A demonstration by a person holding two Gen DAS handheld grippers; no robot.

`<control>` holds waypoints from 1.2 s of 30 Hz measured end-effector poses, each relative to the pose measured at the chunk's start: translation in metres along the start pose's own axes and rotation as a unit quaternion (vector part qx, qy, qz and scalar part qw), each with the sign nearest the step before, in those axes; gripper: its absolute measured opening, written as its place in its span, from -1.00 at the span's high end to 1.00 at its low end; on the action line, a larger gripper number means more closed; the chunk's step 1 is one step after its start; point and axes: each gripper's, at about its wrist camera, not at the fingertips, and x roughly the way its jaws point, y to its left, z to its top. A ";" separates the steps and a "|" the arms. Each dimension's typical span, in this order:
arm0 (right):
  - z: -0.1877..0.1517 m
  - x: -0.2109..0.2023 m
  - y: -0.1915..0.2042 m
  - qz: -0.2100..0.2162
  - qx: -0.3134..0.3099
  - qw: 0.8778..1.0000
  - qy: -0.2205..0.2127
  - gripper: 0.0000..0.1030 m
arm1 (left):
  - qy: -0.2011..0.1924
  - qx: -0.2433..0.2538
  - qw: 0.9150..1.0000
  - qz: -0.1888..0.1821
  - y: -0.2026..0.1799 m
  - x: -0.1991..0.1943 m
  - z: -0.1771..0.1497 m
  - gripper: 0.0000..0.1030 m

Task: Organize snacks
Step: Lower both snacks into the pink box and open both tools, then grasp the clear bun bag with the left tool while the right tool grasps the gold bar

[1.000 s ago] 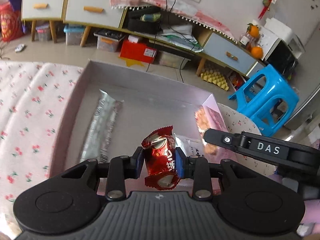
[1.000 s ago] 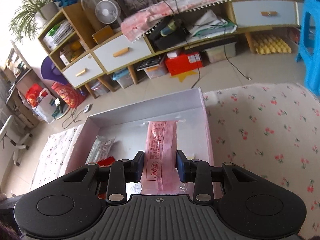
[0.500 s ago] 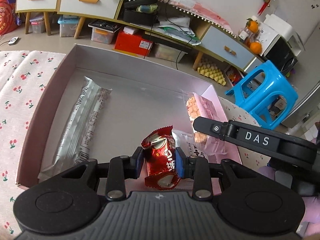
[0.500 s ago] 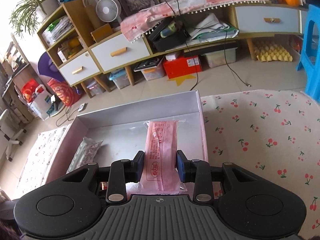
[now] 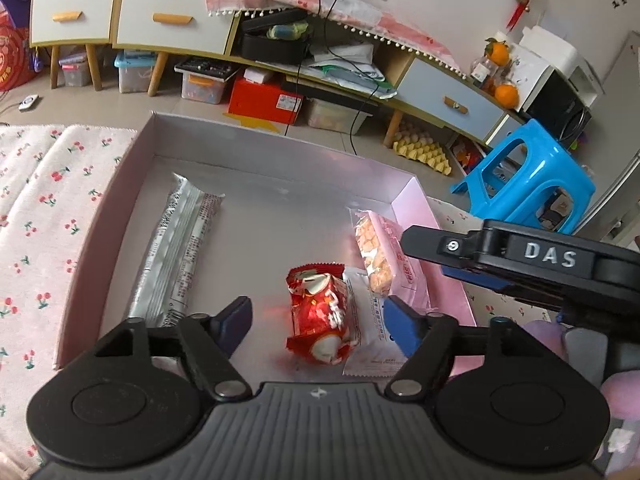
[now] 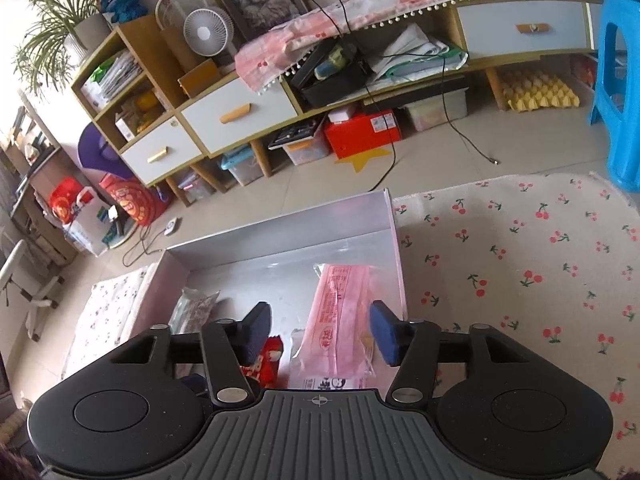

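Hovering over the pink box (image 5: 120,184), left gripper (image 5: 316,320) has jaws spread wide, gripping nothing; red snack (image 5: 320,316) lies on the box floor between them, touching neither finger. Right gripper (image 6: 320,330) jaws also wide, pink wafer pack (image 6: 344,316) lying loose between them along the box's right wall. Silver bar (image 5: 176,256) lies at box left, apart from the others. White packet (image 5: 372,328) sits just beside the red snack. Box rests on cherry-print cloth (image 6: 520,264).
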 end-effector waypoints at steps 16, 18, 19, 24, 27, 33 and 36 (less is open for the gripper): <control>-0.018 -0.066 0.029 -0.029 -0.004 0.999 0.013 -0.62 | -0.019 0.012 0.999 0.043 0.006 -0.070 -0.006 -0.92; -0.023 -0.072 0.034 -0.034 -0.009 0.999 0.018 -0.62 | -0.017 0.015 0.998 0.053 0.010 -0.079 -0.008 -0.95; -0.025 -0.074 0.036 -0.036 -0.011 0.999 0.021 -0.65 | -0.014 0.017 0.998 0.058 0.012 -0.082 -0.009 -0.96; -0.041 -0.086 0.046 -0.051 -0.020 0.998 0.039 -0.69 | 0.002 0.021 0.995 0.099 0.024 -0.099 -0.018 -0.99; -0.053 -0.089 0.052 -0.055 -0.026 0.997 0.057 -0.69 | 0.014 0.015 0.993 0.118 0.034 -0.106 -0.026 -0.99; -0.080 -0.084 0.056 -0.042 -0.033 0.995 0.082 -0.70 | 0.017 -0.002 0.993 0.115 0.057 -0.113 -0.046 -0.99; -0.089 -0.076 0.058 -0.055 -0.033 0.993 0.104 -0.70 | 0.044 -0.008 0.990 0.131 0.065 -0.107 -0.052 -0.93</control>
